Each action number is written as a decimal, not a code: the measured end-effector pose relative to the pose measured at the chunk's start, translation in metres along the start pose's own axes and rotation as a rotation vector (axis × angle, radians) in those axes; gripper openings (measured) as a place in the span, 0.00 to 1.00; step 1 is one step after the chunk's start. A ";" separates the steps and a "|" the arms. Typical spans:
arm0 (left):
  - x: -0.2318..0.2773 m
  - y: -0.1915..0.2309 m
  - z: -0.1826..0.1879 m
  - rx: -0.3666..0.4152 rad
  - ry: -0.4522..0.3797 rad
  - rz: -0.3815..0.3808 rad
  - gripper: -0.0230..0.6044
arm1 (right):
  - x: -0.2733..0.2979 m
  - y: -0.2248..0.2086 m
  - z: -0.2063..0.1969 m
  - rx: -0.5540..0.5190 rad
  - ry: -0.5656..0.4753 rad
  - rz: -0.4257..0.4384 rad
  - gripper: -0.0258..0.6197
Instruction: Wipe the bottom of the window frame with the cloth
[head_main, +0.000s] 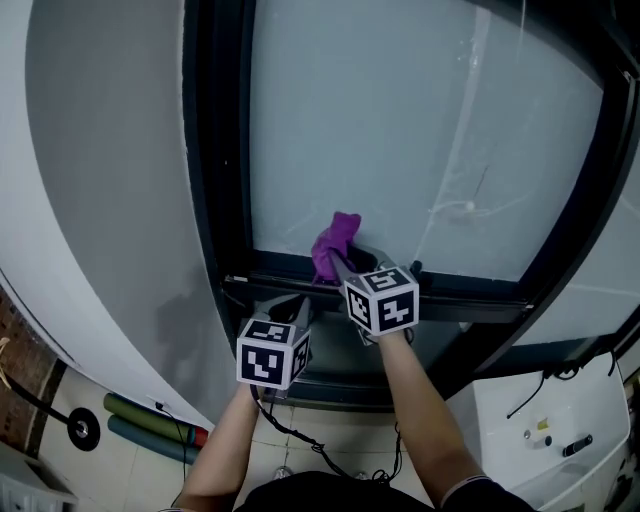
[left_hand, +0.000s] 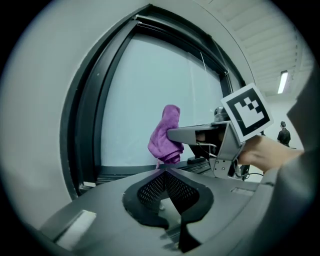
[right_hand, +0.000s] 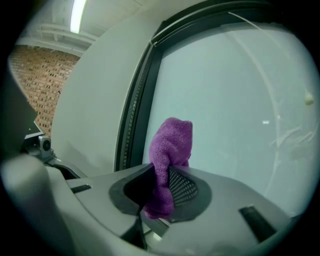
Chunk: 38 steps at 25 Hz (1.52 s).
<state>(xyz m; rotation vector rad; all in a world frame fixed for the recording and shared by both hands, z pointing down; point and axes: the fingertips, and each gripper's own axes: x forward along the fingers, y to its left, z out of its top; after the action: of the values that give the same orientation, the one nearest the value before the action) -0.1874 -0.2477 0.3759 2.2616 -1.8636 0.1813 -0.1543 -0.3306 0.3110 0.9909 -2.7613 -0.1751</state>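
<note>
Nearest to me, I am holding the left gripper (left_hand: 164, 169) low and a little to the left. Its jaws are lying pressed together at the tips with nothing between them, so it is riding along idle.

Just beyond it and to the right, the right gripper (right_hand: 161, 171) is doing the work. Its jaws are clamping down on the purple cloth (right_hand: 171, 146), pinching it about midway along a bunched fold. A short tuft is hanging below the pads, and a taller wad is standing up past the tips toward the window.

I am judging the cloth to be light, soft terry. It is slumping and folding on itself, not holding a shape, so it will give no stiffness of its own. I am therefore thinking the hold should be on a thick gathered bunch, close to the end that does the rubbing, so the wad cannot flop away from the jaws. It should not slip much against the mesh pads, and there is nothing fragile about it.

Farther on, the bottom rail of the window frame (head_main: 470, 290) is running left to right as a dark channel. The cloth is sitting at its left part, right at the foot of the pane. I cannot tell whether the fabric is pressing on the rail or only hovering just above it.

Farthest, the glass (head_main: 400, 130) is rising pale and streaked behind the cloth.
</note>
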 end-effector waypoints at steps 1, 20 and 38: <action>0.006 -0.009 0.003 0.005 -0.001 -0.016 0.05 | -0.011 -0.011 0.001 0.004 -0.007 -0.017 0.18; 0.076 -0.155 0.032 0.082 -0.014 -0.202 0.05 | -0.178 -0.161 -0.039 0.125 -0.046 -0.250 0.18; 0.078 -0.174 0.022 0.071 -0.009 -0.202 0.05 | -0.211 -0.159 -0.088 0.169 -0.014 -0.228 0.19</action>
<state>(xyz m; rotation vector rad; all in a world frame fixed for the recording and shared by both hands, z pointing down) -0.0022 -0.2958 0.3579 2.4827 -1.6436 0.2083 0.1231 -0.3215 0.3362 1.3517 -2.7054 0.0186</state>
